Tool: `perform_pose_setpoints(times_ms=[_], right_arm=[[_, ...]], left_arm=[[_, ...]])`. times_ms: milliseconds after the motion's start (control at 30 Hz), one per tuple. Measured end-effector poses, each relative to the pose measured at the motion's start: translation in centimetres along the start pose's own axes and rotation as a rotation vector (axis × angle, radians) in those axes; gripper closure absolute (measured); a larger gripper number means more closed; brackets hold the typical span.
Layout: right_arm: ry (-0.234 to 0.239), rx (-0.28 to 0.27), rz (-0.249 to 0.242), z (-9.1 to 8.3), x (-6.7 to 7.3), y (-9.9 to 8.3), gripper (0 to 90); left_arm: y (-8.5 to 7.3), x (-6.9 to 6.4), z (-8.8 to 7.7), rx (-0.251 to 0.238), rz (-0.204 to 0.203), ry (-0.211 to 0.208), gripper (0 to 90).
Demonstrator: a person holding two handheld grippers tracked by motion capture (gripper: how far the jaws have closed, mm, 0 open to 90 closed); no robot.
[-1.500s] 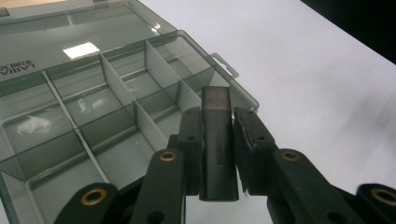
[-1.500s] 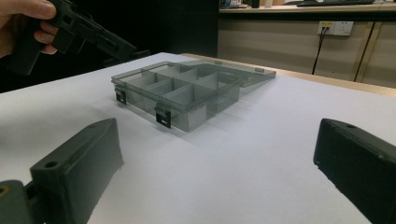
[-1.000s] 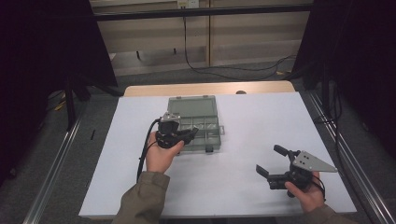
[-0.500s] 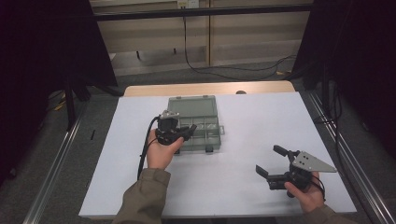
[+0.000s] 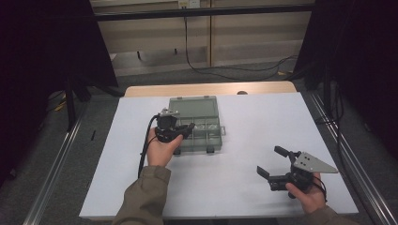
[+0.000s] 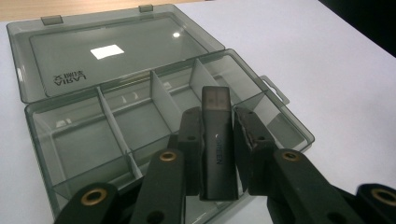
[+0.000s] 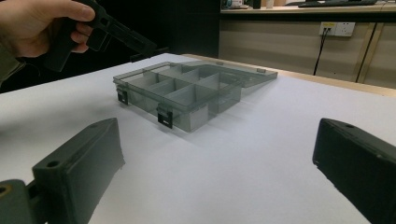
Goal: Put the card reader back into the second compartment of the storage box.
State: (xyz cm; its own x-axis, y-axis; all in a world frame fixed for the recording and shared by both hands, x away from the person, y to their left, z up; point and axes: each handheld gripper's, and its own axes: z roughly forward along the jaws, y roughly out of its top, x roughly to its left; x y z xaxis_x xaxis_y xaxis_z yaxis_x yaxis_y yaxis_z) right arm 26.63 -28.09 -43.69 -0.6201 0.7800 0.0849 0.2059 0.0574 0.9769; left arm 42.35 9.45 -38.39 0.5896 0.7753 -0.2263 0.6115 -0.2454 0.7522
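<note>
A smoky-grey plastic organiser box (image 5: pixel 199 107) lies open on the white table, its lid flat behind the divided tray. My left gripper (image 5: pixel 187 129) hovers over the tray's near left part. In the left gripper view this gripper (image 6: pixel 217 117) is shut on a small dark USB-like stick (image 6: pixel 217 144) with a translucent end, pointing over the box's compartments (image 6: pixel 65 140). My right gripper (image 5: pixel 269 161) rests low near the front right of the table, jaws wide apart. In the right gripper view this gripper (image 7: pixel 217 140) holds nothing and faces the box (image 7: pixel 187 88).
The table is covered with a white sheet (image 5: pixel 263 117), with a wooden strip (image 5: pixel 211 89) at its far edge. Metal rails (image 5: pixel 51 168) run along both sides. A black cable (image 5: pixel 143 150) trails from the left gripper. The compartments look empty.
</note>
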Motion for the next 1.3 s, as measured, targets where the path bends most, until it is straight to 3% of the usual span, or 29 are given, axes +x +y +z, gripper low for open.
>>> perform_pose_setpoints(times_ms=[600, 1300], right_arm=[[0.002, -0.001, 0.001, 0.0, 0.0, 0.0, 1.0], [0.003, -0.004, -0.002, 0.0, 0.0, 0.0, 1.1]], left_arm=[[1.3, 1.0, 0.6, 0.0, -0.023, 0.03, 74.2], [1.3, 2.1, 1.8, -0.004, -0.064, 0.081, 74.2]])
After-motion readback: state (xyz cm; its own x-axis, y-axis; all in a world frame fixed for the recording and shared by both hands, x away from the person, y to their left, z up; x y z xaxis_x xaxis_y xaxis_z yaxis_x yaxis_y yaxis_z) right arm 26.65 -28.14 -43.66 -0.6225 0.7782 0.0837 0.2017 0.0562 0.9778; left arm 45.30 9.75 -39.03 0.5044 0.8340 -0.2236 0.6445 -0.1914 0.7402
